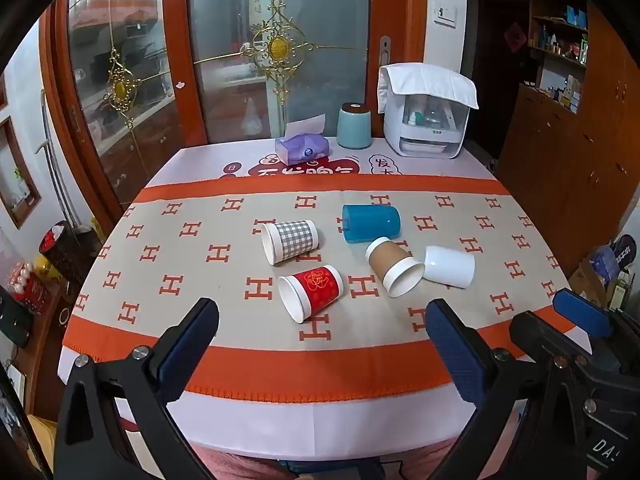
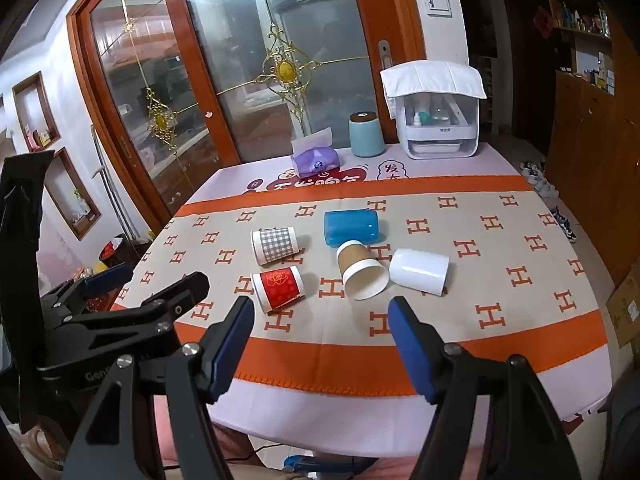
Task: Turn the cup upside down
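Observation:
Several cups lie on their sides on the patterned tablecloth [image 1: 180, 264]: a grey checked paper cup [image 1: 290, 240], a red paper cup [image 1: 312, 292], a blue plastic cup [image 1: 371, 224], a brown paper cup [image 1: 394, 266] and a white cup [image 1: 449, 266]. They also show in the right wrist view: checked [image 2: 275, 245], red [image 2: 279, 285], blue [image 2: 351, 227], brown [image 2: 361, 270], white [image 2: 419, 272]. My left gripper [image 1: 322, 316] is open and empty, near the table's front edge, just short of the red cup. My right gripper [image 2: 321, 314] is open and empty, in front of the red and brown cups.
At the back of the table stand a purple tissue pack [image 1: 302, 148], a teal canister [image 1: 354, 126] and a white appliance with a cloth on top [image 1: 426, 120]. A glass door with an orange frame [image 1: 176, 60] lies behind. Wooden cabinets [image 1: 568, 152] stand at the right.

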`<move>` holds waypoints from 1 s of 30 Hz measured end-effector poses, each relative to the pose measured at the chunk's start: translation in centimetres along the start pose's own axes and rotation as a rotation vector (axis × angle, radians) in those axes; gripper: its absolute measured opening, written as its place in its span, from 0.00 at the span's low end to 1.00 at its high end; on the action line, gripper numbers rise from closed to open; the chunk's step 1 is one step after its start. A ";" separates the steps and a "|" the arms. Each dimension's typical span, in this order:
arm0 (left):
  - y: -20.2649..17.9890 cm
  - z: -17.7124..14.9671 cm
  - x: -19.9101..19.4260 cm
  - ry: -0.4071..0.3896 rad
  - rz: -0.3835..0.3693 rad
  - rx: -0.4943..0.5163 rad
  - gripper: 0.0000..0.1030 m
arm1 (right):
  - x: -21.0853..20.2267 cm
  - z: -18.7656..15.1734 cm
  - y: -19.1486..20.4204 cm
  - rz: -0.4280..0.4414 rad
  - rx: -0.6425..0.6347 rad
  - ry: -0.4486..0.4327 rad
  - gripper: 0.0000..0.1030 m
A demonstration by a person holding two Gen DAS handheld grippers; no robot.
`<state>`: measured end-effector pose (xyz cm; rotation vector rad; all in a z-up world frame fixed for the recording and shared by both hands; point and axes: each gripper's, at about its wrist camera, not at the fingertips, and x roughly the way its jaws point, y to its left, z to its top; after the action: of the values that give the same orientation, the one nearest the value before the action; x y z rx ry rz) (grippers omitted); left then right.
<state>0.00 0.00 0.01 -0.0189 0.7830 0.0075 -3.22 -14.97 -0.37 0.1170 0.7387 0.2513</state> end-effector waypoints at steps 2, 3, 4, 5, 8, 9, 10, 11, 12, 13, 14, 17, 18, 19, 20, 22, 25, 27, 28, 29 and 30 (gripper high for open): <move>0.0 0.0 0.0 -0.006 0.008 0.004 0.99 | 0.1 0.0 0.0 0.000 0.000 0.005 0.68; 0.0 0.0 0.0 -0.005 0.012 0.005 0.99 | 0.1 0.0 0.1 0.000 -0.002 0.005 0.68; 0.0 0.0 0.1 -0.002 0.015 0.005 0.99 | 0.1 0.0 0.1 0.001 -0.005 0.004 0.68; 0.1 0.0 0.1 0.001 0.016 0.004 0.99 | 0.1 0.0 0.2 0.000 -0.008 0.002 0.68; -0.3 0.3 0.9 0.015 0.008 -0.002 0.99 | 0.5 0.2 0.0 0.003 0.007 0.012 0.68; -0.3 0.7 0.8 0.019 -0.003 -0.001 0.99 | 0.4 0.2 0.0 0.001 0.006 0.013 0.68; -0.4 0.7 0.7 0.024 -0.013 0.002 0.99 | 0.6 0.2 0.1 0.000 0.007 0.014 0.68; -0.4 0.7 0.7 0.029 -0.022 0.002 0.99 | 0.6 0.3 0.2 -0.001 0.007 0.014 0.68; -0.3 0.7 1.0 0.036 -0.030 0.004 0.99 | 0.7 0.2 0.0 -0.001 0.008 0.015 0.68; -0.3 0.8 1.3 0.043 -0.036 0.009 0.99 | 0.8 0.1 -0.3 -0.001 0.011 0.015 0.68; -0.3 0.8 1.5 0.049 -0.040 0.013 0.99 | 1.0 0.1 -0.3 0.000 0.013 0.017 0.68; -0.6 0.4 2.3 0.058 -0.048 0.033 0.99 | 1.4 0.3 -0.4 0.002 0.025 0.019 0.68; -0.6 0.4 2.5 0.060 -0.050 0.035 0.99 | 1.5 0.4 -0.4 0.001 0.028 0.020 0.68; -0.7 0.4 2.6 0.061 -0.051 0.037 0.99 | 1.6 0.4 -0.5 0.002 0.029 0.022 0.68; -0.8 0.5 2.7 0.060 -0.050 0.038 0.99 | 1.7 0.4 -0.5 0.002 0.030 0.023 0.68; -0.8 0.6 2.9 0.058 -0.050 0.037 0.99 | 1.8 0.5 -0.5 0.000 0.034 0.027 0.68; -0.7 0.7 3.2 0.061 -0.049 0.035 0.99 | 2.2 0.7 -0.5 -0.003 0.034 0.032 0.68; -0.6 0.7 3.4 0.065 -0.048 0.032 0.99 | 2.4 0.7 -0.5 -0.005 0.032 0.035 0.68; -0.4 0.8 3.5 0.067 -0.048 0.030 0.99 | 2.5 0.7 -0.5 -0.005 0.031 0.037 0.68; -0.4 0.7 3.6 0.069 -0.046 0.031 0.99 | 2.6 0.7 -0.5 -0.004 0.031 0.039 0.68; -0.4 0.8 3.8 0.071 -0.042 0.031 0.99 | 2.7 0.8 -0.6 -0.003 0.034 0.041 0.68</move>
<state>3.27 -0.38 -2.14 -0.0068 0.8537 -0.0457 -0.62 -14.80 -1.64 0.1430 0.7845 0.2395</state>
